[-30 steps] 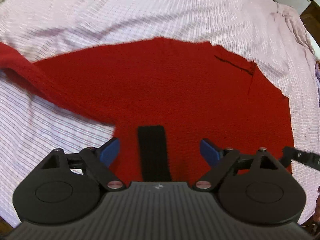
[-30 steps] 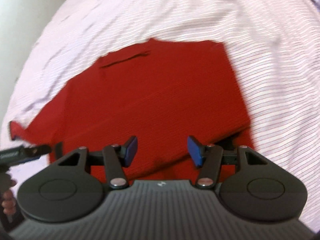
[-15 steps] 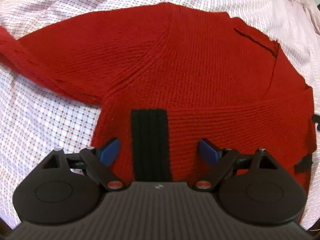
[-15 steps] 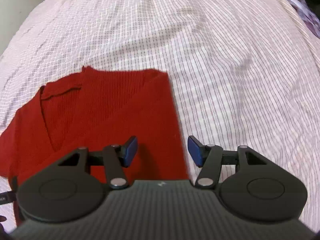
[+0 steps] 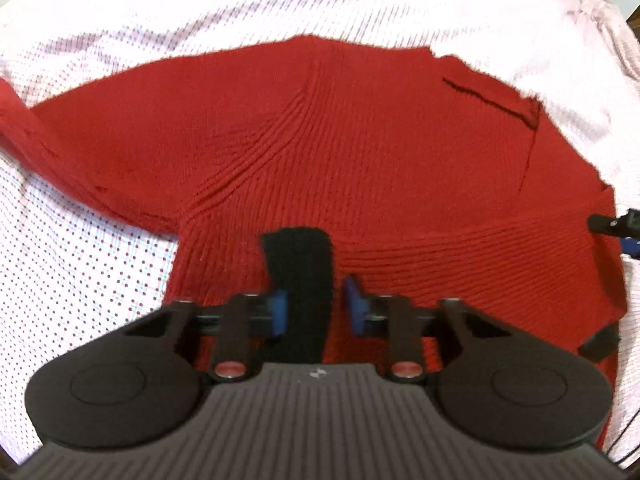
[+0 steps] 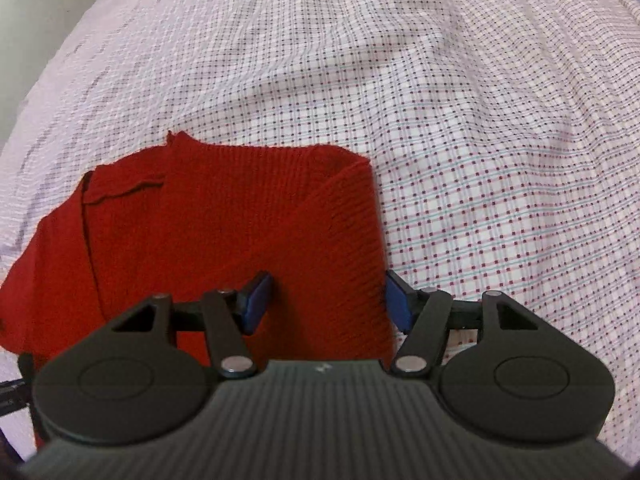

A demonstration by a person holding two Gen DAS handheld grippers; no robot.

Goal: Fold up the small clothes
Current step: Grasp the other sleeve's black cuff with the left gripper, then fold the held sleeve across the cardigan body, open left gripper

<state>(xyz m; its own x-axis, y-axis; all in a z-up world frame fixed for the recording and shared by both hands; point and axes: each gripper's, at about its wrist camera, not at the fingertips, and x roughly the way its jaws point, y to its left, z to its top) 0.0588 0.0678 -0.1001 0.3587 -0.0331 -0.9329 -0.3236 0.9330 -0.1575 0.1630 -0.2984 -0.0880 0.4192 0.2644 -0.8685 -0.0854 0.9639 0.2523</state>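
A rumpled checked bedsheet (image 6: 480, 140) fills both views; a pale wall (image 6: 36, 32) shows at upper left.

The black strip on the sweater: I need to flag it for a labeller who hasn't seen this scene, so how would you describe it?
On the checked bedsheet lies a red knit sweater. Along its near edge, a ribbed black strip runs up between the left claw fingers. It is the only black patch amid red knit there.
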